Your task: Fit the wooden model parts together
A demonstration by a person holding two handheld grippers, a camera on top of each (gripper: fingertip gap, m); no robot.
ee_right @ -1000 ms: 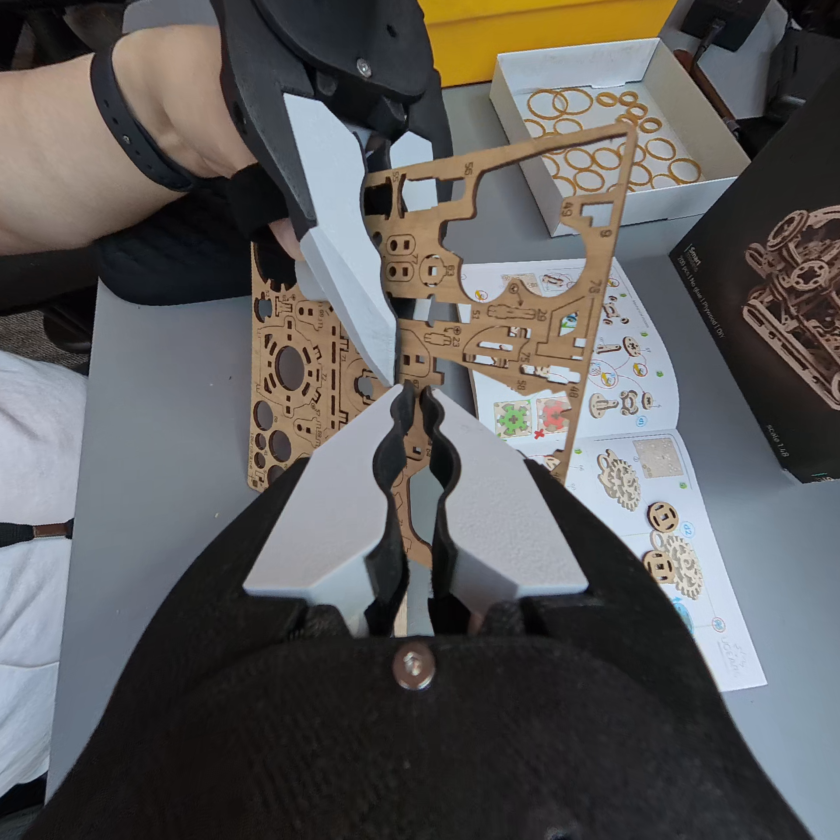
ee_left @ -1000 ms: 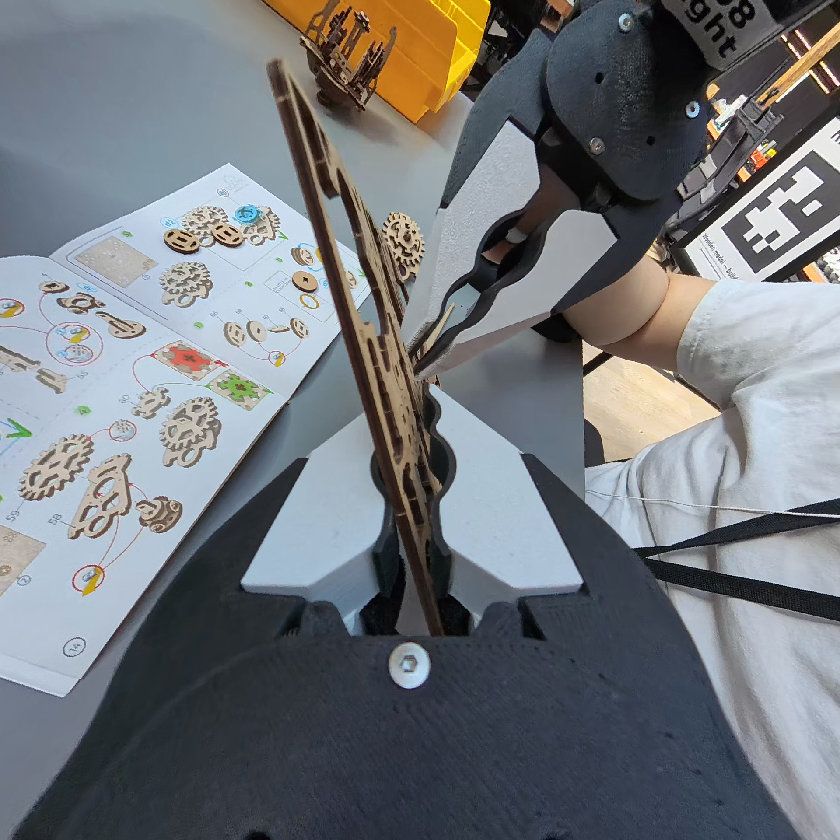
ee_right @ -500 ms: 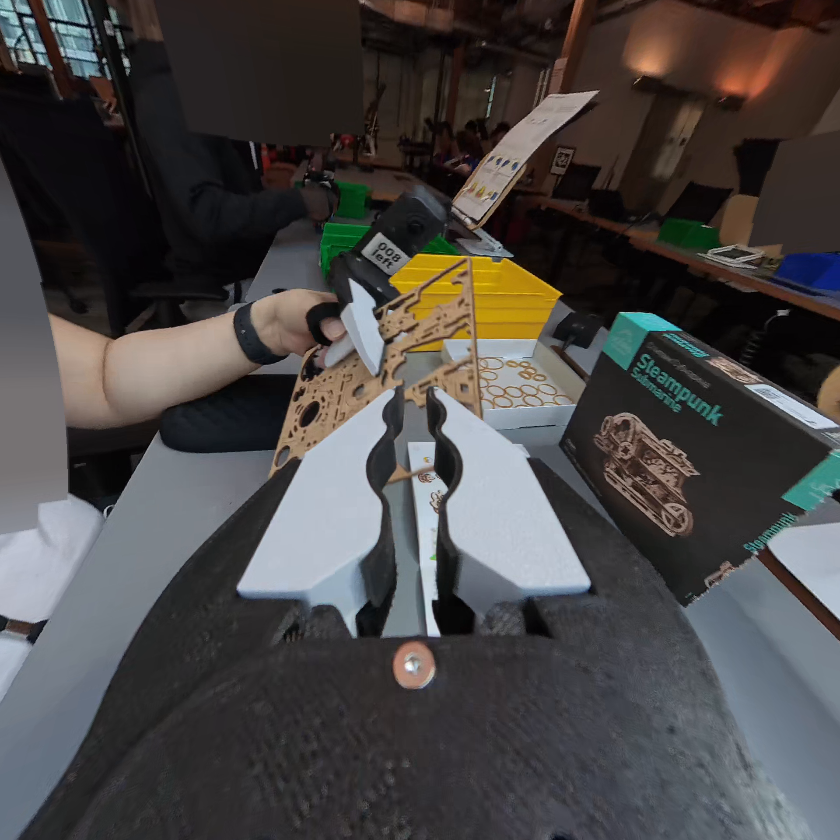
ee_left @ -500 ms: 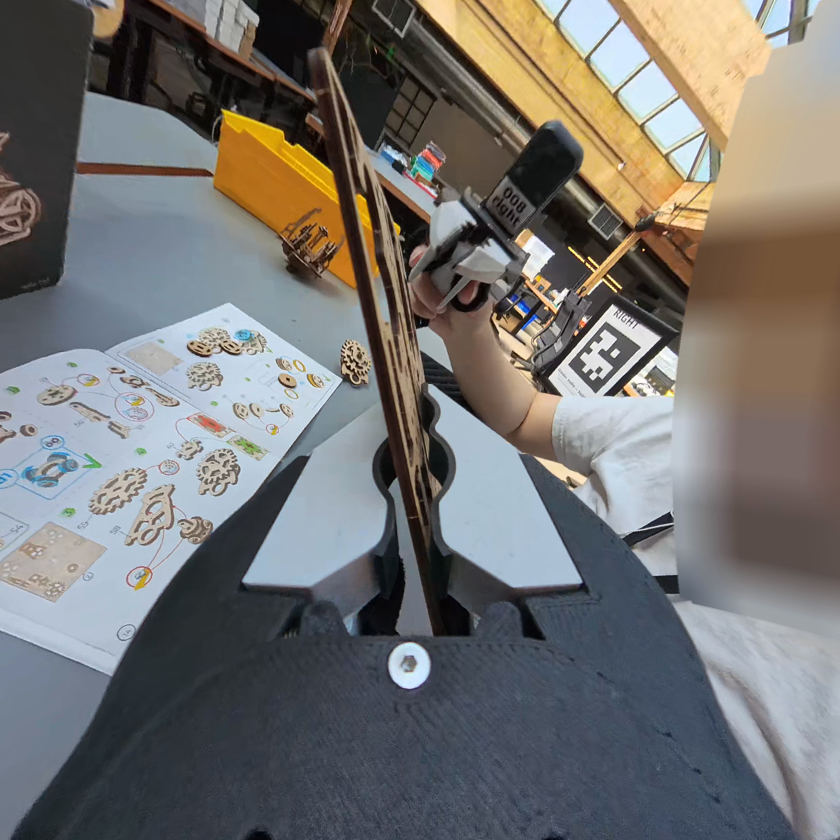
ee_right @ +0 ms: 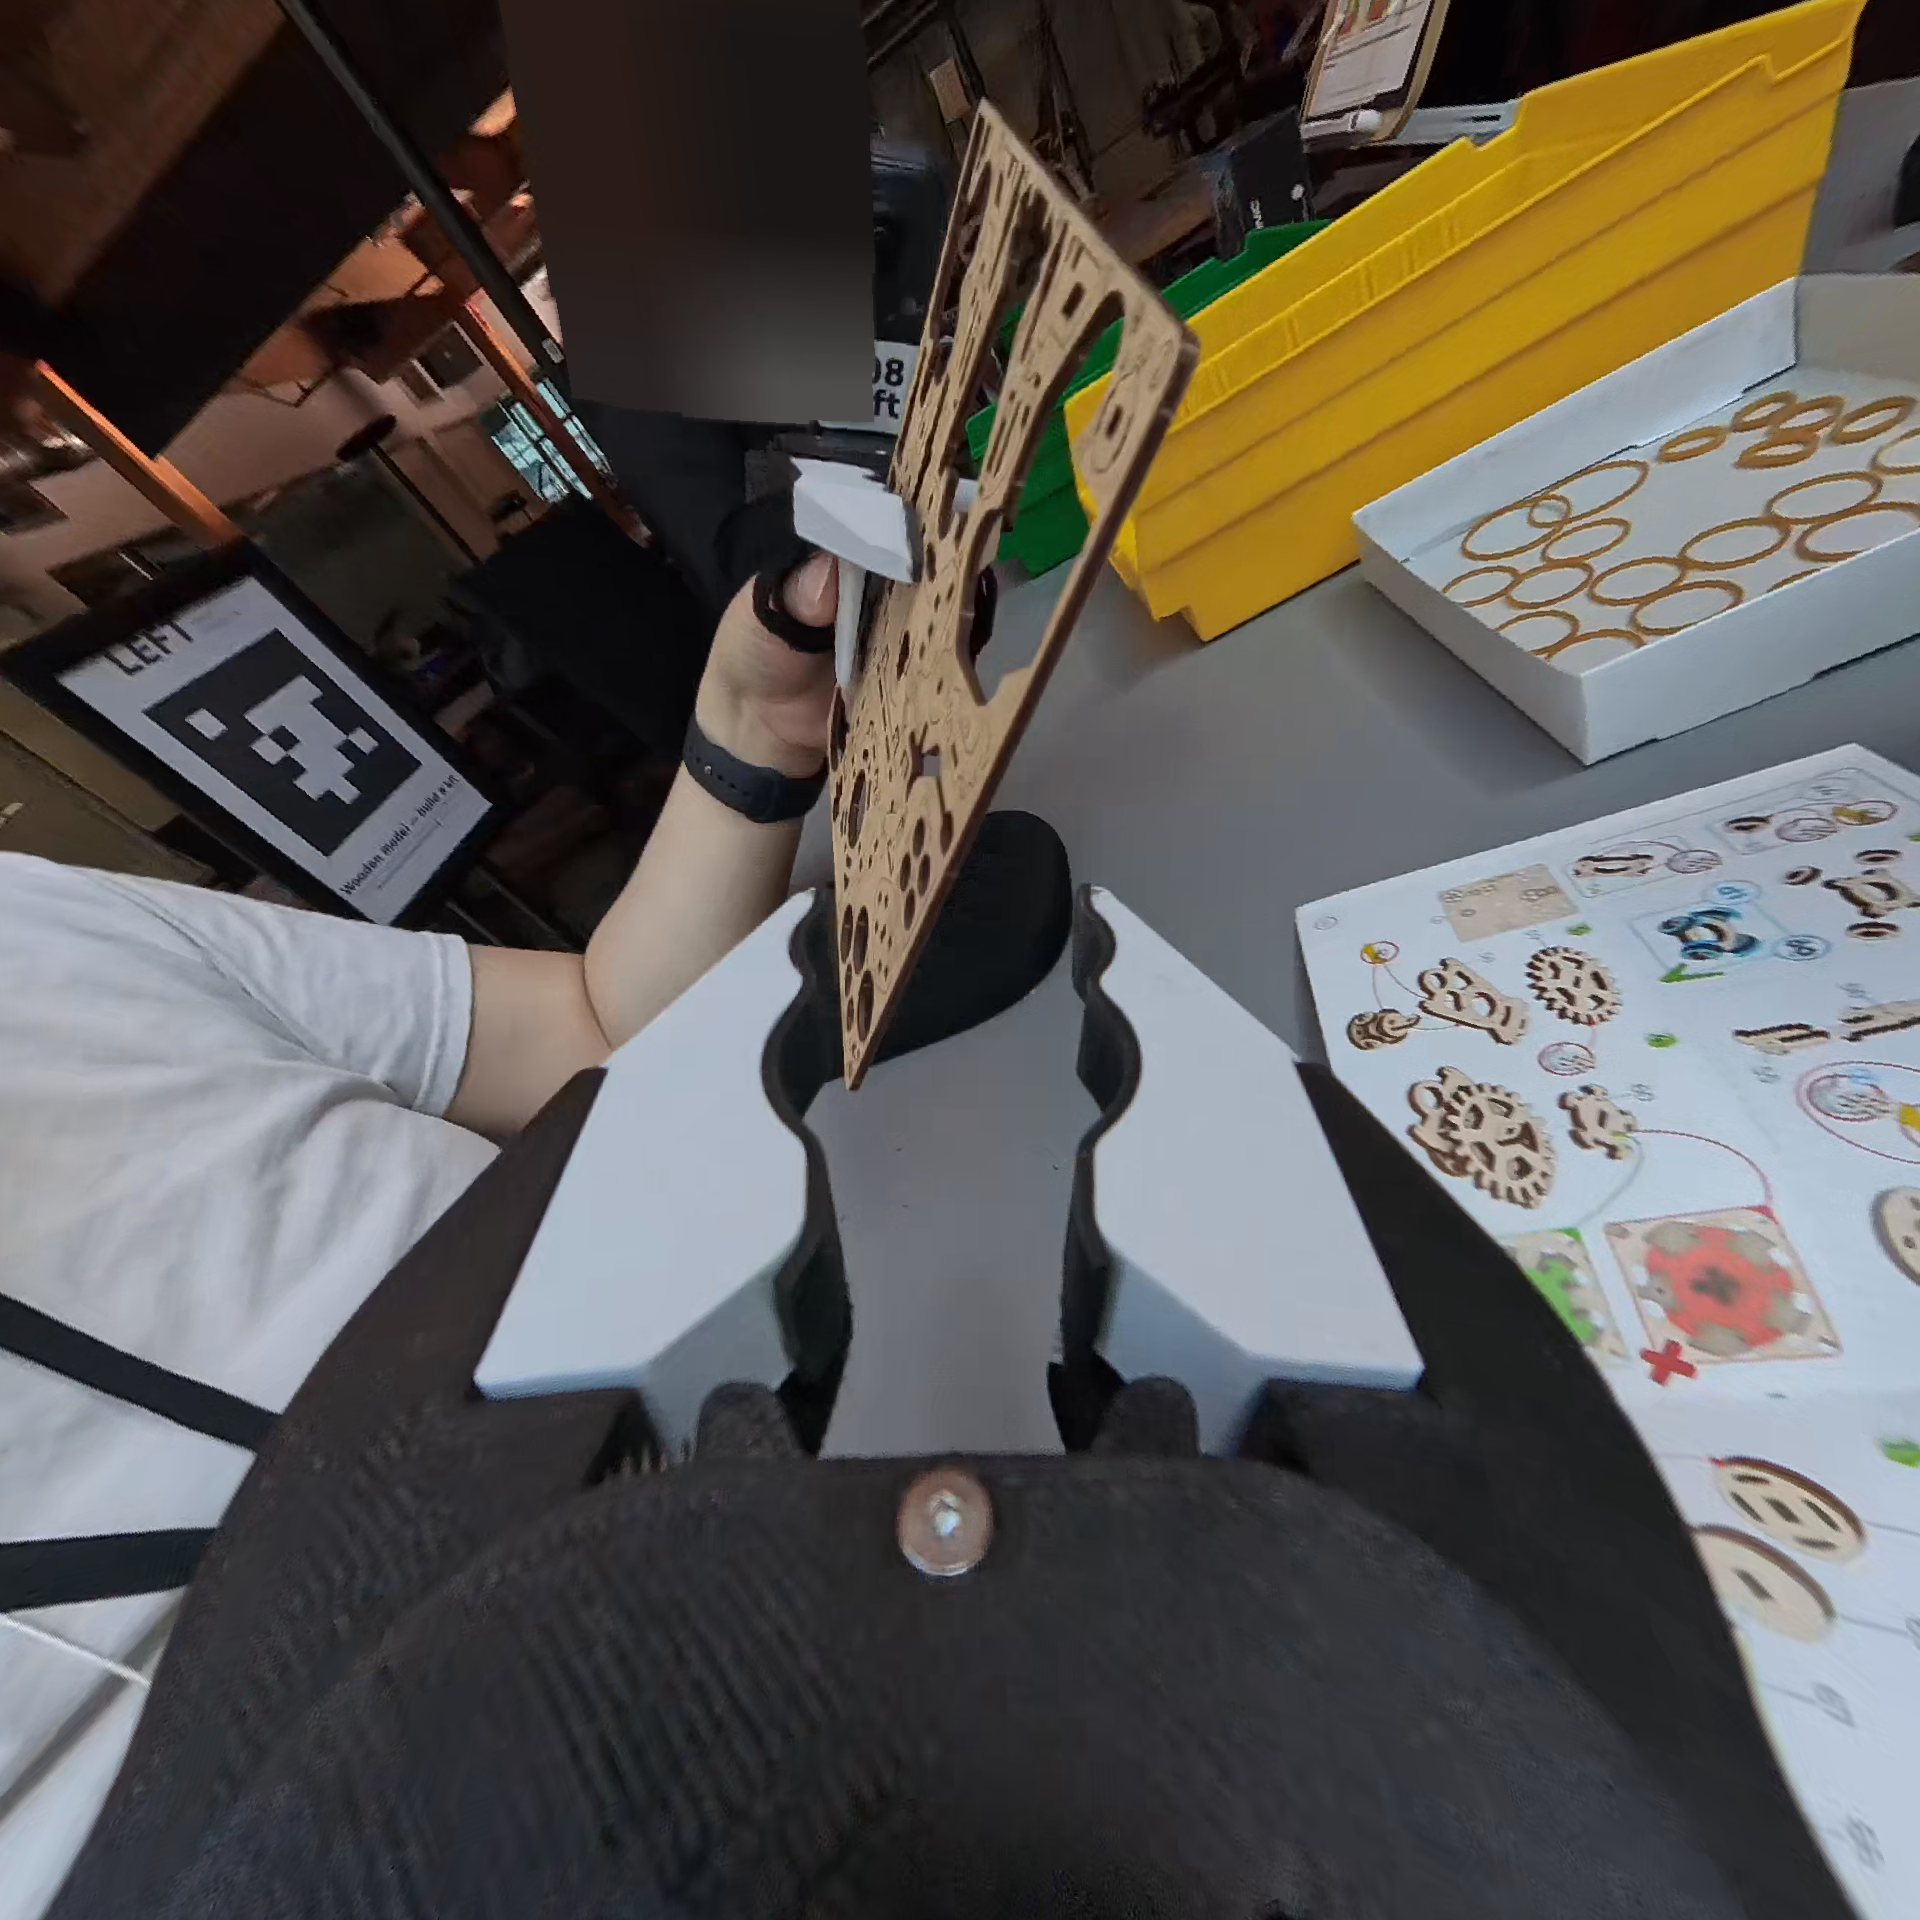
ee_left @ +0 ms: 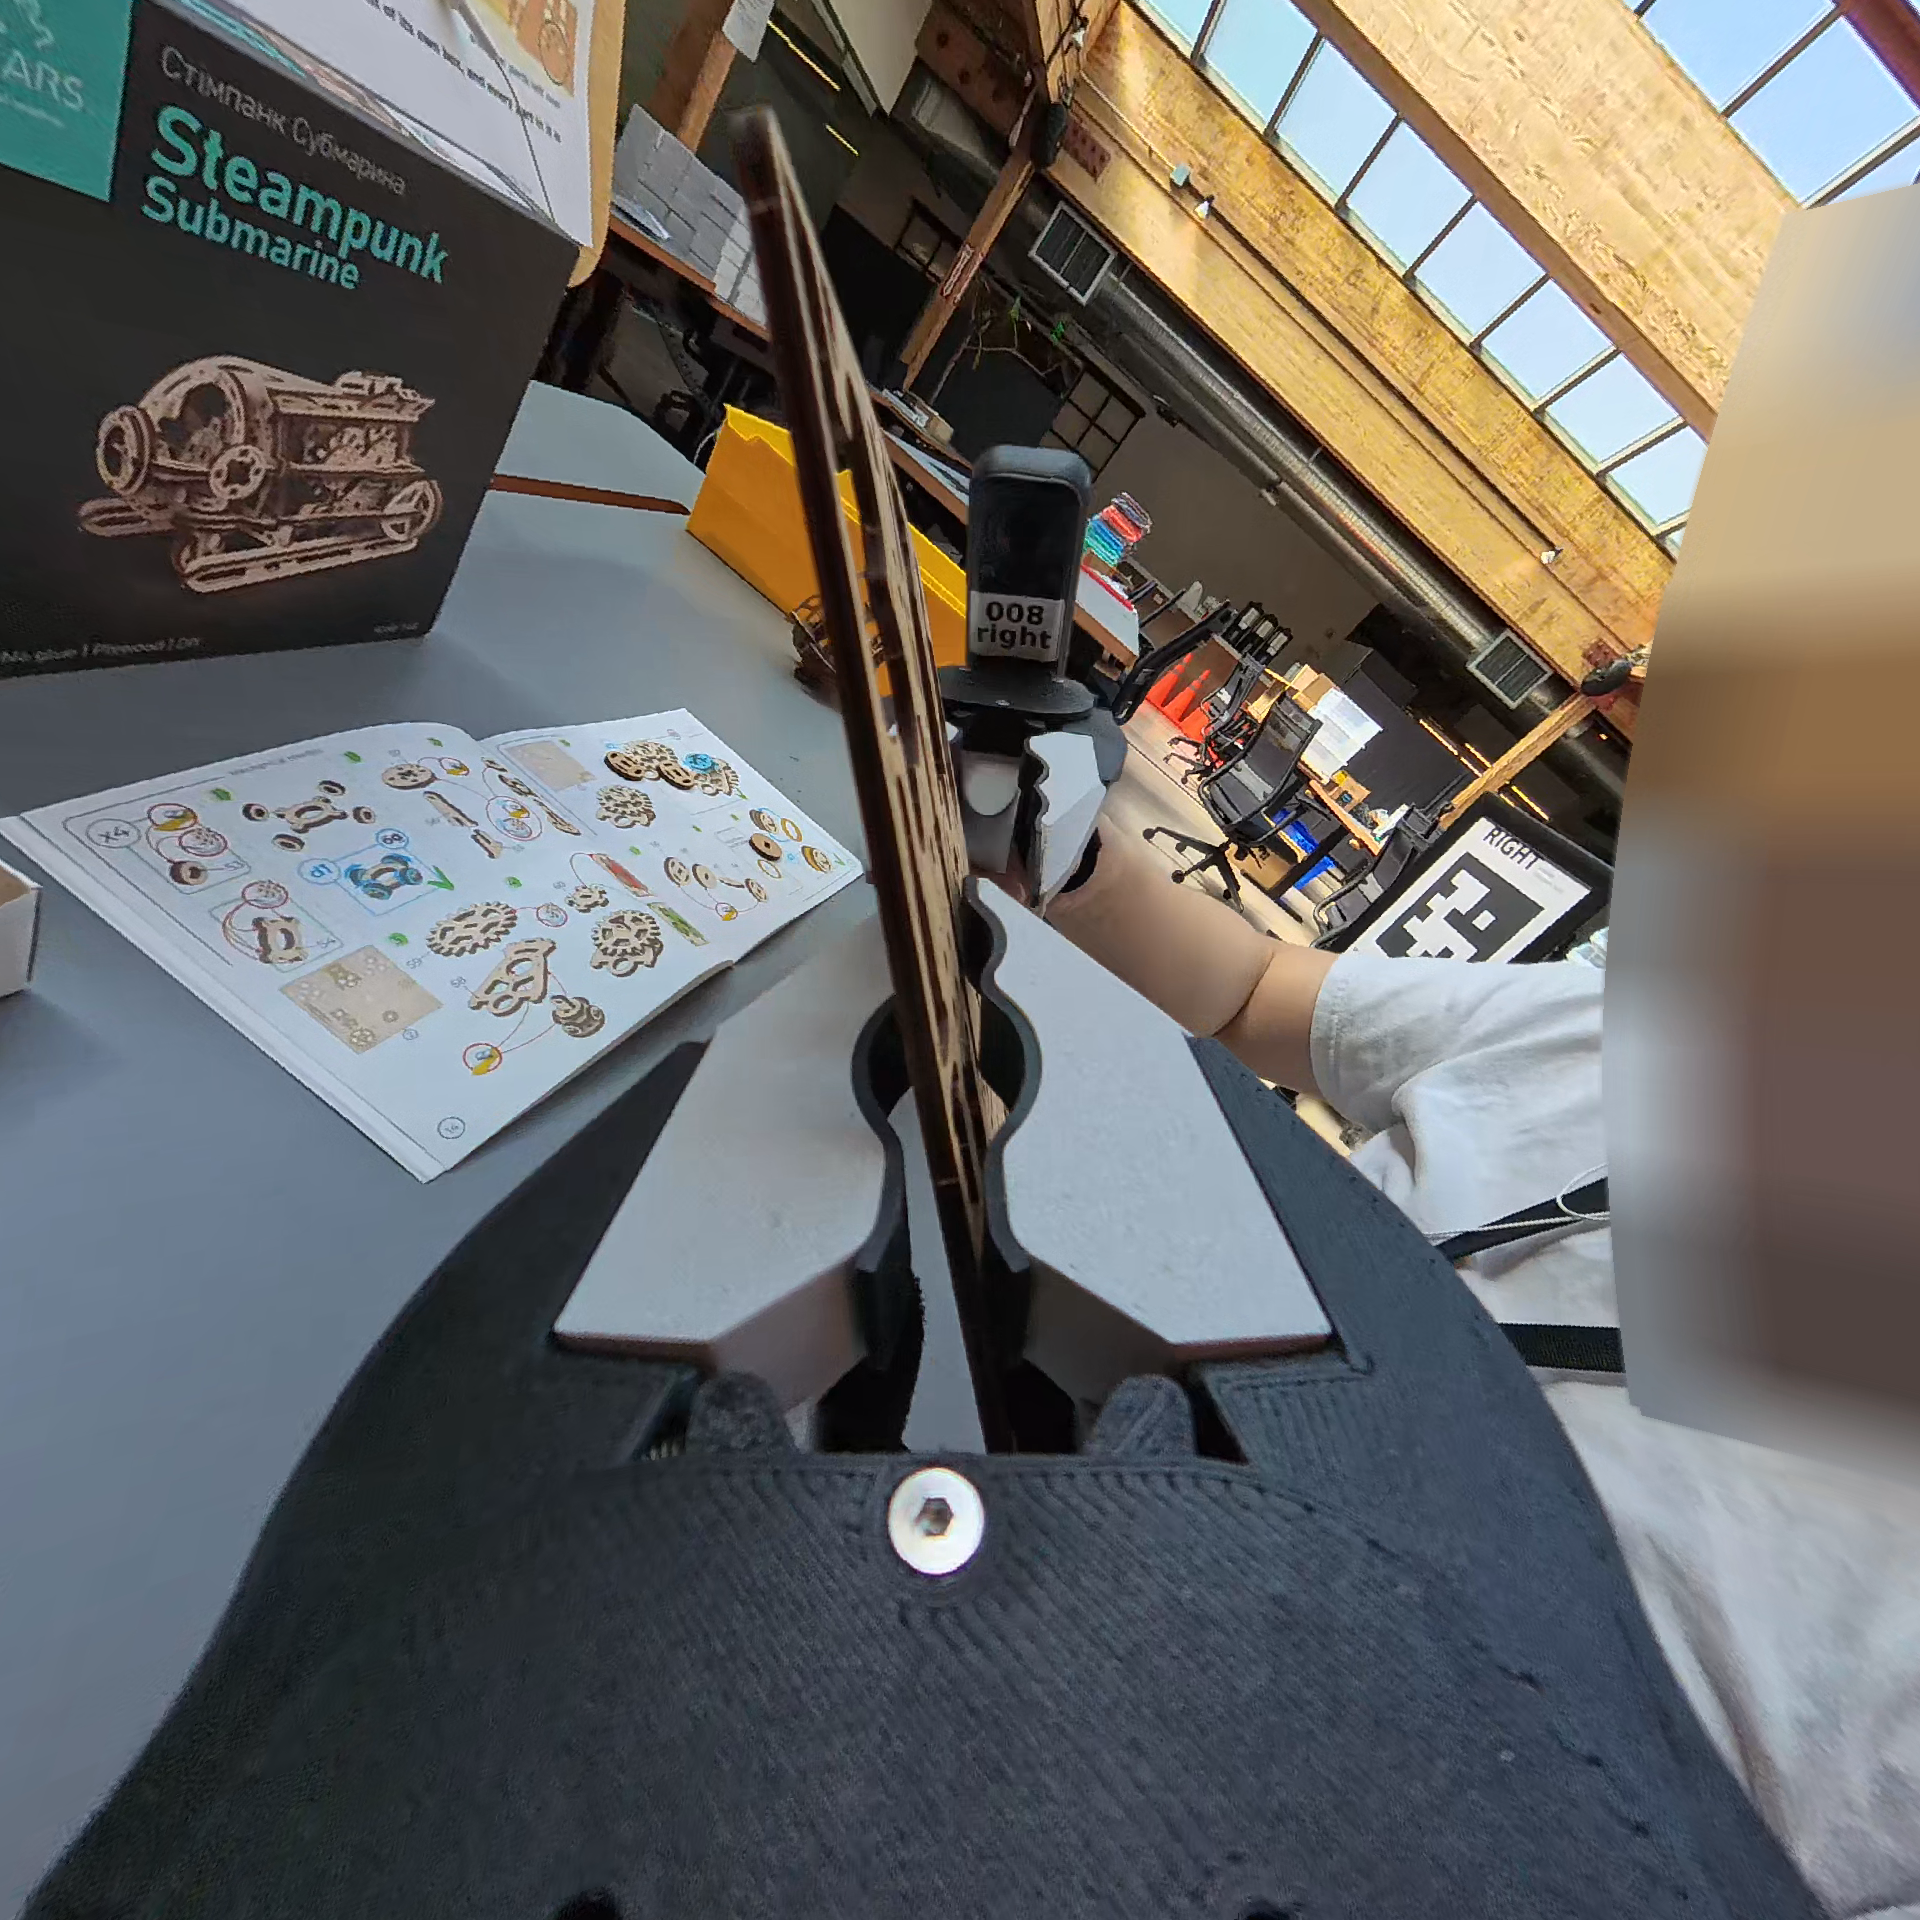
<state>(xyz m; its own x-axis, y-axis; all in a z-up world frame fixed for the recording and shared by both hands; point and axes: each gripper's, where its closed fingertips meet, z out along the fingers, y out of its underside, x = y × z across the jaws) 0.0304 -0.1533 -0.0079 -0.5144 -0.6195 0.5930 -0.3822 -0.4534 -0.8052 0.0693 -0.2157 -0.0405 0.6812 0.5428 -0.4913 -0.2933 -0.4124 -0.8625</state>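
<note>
My left gripper point(ee_left: 935, 935) is shut on a thin wooden parts sheet point(ee_left: 831, 499), which shows edge-on and stands upright above the grey table point(ee_left: 187, 1195). In the right wrist view the left gripper point(ee_right: 873, 530) grips the same laser-cut sheet point(ee_right: 1081, 416) at mid-height. The sheet's lower corner hangs between the fingers of my right gripper point(ee_right: 940, 925), close to the left finger point(ee_right: 707, 1091). I cannot tell whether they touch. My right gripper is open and empty. It also shows in the left wrist view point(ee_left: 1029, 831), just behind the sheet.
An open instruction booklet point(ee_right: 1662, 1091) lies on the table to the right, with wooden discs point(ee_right: 1787, 1527) on it. A white tray point(ee_right: 1621, 665) of rubber rings, yellow bins point(ee_right: 1403, 364), a dark model box point(ee_left: 239, 364) and a black wrist pad point(ee_right: 997, 935) are nearby. The tips of one gripper are about 9 cm away from the tips of the other.
My right gripper has let go of the sheet, backed off and opened wide. My left gripper has kept its hold and tilted the sheet upward.
</note>
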